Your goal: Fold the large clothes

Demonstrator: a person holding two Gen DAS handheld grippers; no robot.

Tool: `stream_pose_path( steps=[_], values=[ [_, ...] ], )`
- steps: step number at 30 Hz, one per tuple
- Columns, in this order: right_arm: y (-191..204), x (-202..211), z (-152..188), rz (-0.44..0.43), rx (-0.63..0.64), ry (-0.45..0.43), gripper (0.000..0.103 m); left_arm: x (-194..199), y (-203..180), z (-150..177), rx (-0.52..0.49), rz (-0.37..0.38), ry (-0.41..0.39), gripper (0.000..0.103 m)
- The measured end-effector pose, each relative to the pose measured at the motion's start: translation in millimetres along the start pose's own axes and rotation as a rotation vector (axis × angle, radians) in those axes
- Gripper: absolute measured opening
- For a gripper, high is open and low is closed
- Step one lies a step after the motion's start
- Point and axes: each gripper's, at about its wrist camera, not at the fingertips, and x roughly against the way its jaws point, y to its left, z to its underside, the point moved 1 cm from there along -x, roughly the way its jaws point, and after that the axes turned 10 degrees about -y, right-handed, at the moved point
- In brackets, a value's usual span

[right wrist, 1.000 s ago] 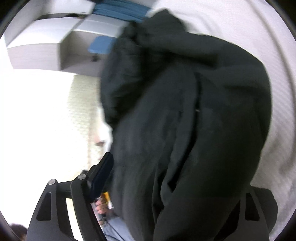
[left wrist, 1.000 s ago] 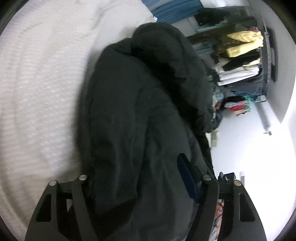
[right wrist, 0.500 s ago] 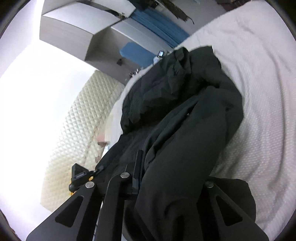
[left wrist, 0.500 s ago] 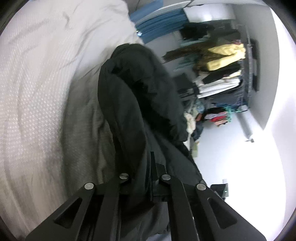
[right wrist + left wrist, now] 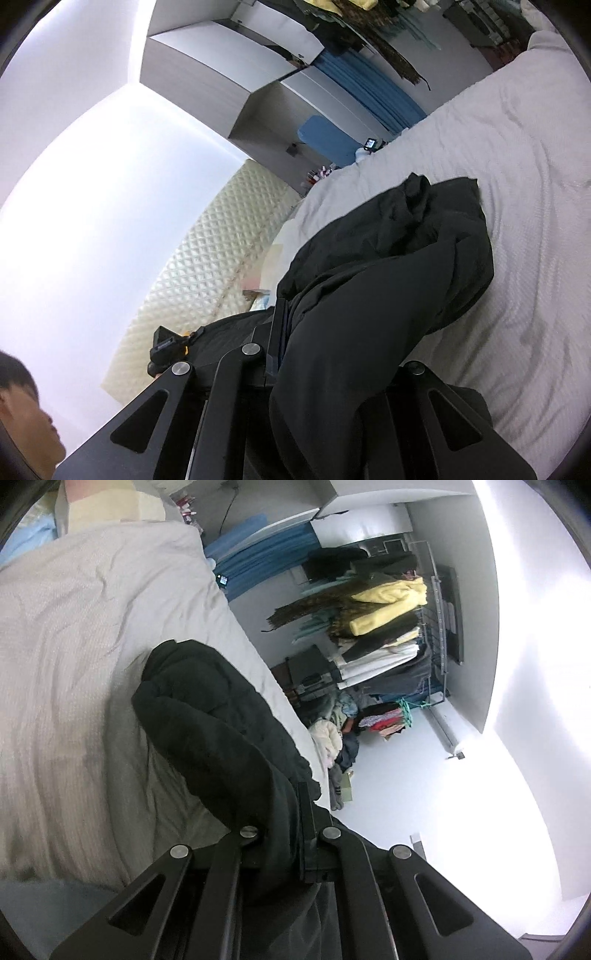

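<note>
Left wrist view, left to right: the bed (image 5: 92, 635) with its pale textured cover fills the left half, creased and tilted in frame. The black garment (image 5: 221, 731) runs from a bunched end lying on the cover down toward the camera, where the left gripper (image 5: 288, 834) has its jaws clamped together on a fold of the cloth (fabric bulges on both sides of the pinch). Right of the bed edge sits a heap of loose clothes on the floor (image 5: 336, 738), then a clothes rack (image 5: 391, 635) hung with yellow, white and dark items, and a bright white wall at far right. Right wrist view, left to right: part of a person's head (image 5: 22, 417) shows in the lower left corner; a quilted cream headboard (image 5: 214, 273) stands behind; a second black device (image 5: 166, 347) shows just beside the garment's lower edge. The right gripper (image 5: 314, 365) has its jaws closed on the garment's near end, cloth draping over the right finger and hiding it. Beyond, the garment's far part rests crumpled on the bed cover, with the pale cover stretching away at right.
</note>
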Motion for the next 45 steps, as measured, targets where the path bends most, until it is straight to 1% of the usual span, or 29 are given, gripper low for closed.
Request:
stream_pose_path(
  steps=[4, 8, 11, 13, 15, 16, 20, 23, 25, 26, 27, 28, 29, 31, 33, 34, 36, 38, 41, 43, 45],
  values=[
    [19.0, 17.7, 3.8, 0.006, 0.007, -0.017, 0.009, 27.6, -16.9, 9.6, -0.003, 0.036, 0.003, 0.003],
    [33.0, 32.9, 4.3, 0.008, 0.007, -0.043, 0.009, 59.3, -25.5, 10.6, 0.033, 0.06, -0.023, 0.004],
    [38.0, 37.5, 7.2, 0.026, -0.002, -0.037, 0.009, 60.3, -30.1, 7.8, 0.048, 0.046, -0.044, 0.004],
    [33.8, 32.7, 5.8, 0.049, -0.024, -0.023, 0.011, 55.1, -29.6, 4.7, 0.044, 0.028, -0.037, 0.004],
    [26.2, 27.8, -1.0, 0.06, -0.052, -0.015, 0.012, 44.7, -26.8, -0.5, 0.061, 0.003, -0.031, 0.004],
    [20.4, 24.2, -6.7, 0.071, -0.075, -0.016, 0.012, 38.1, -25.2, -4.5, 0.068, -0.023, -0.032, 0.007],
    [-9.4, -0.3, -31.3, 0.091, -0.179, -0.017, 0.013, -1.7, -19.4, -26.5, 0.083, -0.114, -0.015, 0.008],
    [-31.2, -20.0, -51.7, 0.101, -0.234, -0.006, 0.014, -33.6, -21.0, -42.6, 0.062, -0.176, 0.011, 0.008],
    [-46.6, -34.2, -65.2, 0.095, -0.283, -0.006, 0.019, -48.1, -17.1, -51.2, 0.088, -0.217, 0.004, 0.009],
    [-50.6, -38.5, -69.4, 0.094, -0.291, -0.002, 0.021, -58.6, -17.3, -57.4, 0.101, -0.277, -0.016, 0.014],
    [-56.1, -45.4, -75.6, 0.099, -0.3, 0.002, 0.026, -71.0, -21.4, -62.4, 0.092, -0.32, -0.016, 0.02],
    [-59.7, -49.5, -80.1, 0.108, -0.312, 0.005, 0.028, -86.9, -23.8, -69.2, 0.074, -0.343, -0.001, 0.037],
    [-64.8, -55.0, -85.4, 0.117, -0.331, 0.009, 0.029, -99.7, -23.8, -74.8, 0.086, -0.35, 0.002, 0.053],
    [-72.3, -65.5, -95.6, 0.124, -0.354, 0.016, 0.041, -120.4, -24.3, -85.0, 0.1, -0.4, 0.003, 0.06],
    [-76.4, -73.7, -103.8, 0.136, -0.363, 0.017, 0.05, -137.6, -25.7, -92.6, 0.094, -0.432, 0.019, 0.061],
    [-78.8, -78.9, -109.3, 0.147, -0.36, 0.018, 0.051, -147.1, -24.8, -97.1, 0.093, -0.447, 0.029, 0.062],
    [-86.3, -87.5, -117.7, 0.16, -0.37, 0.016, 0.051, -159.1, -20.5, -103.7, 0.11, -0.473, 0.032, 0.063],
    [-96.8, -94.9, -123.5, 0.172, -0.408, 0.007, 0.052, -170.2, -16.1, -110.1, 0.129, -0.491, 0.036, 0.063],
    [-115.2, -106.1, -132.7, 0.192, -0.451, 0.001, 0.054, -182.0, -10.1, -119.5, 0.154, -0.493, 0.044, 0.063],
    [-128.3, -111.2, -138.4, 0.205, -0.483, -0.004, 0.054, -187.4, -5.6, -125.2, 0.18, -0.48, 0.036, 0.063],
    [-137.1, -114.6, -142.5, 0.205, -0.495, -0.007, 0.055, -191.0, -1.7, -130.3, 0.175, -0.484, 0.028, 0.063]
  ],
)
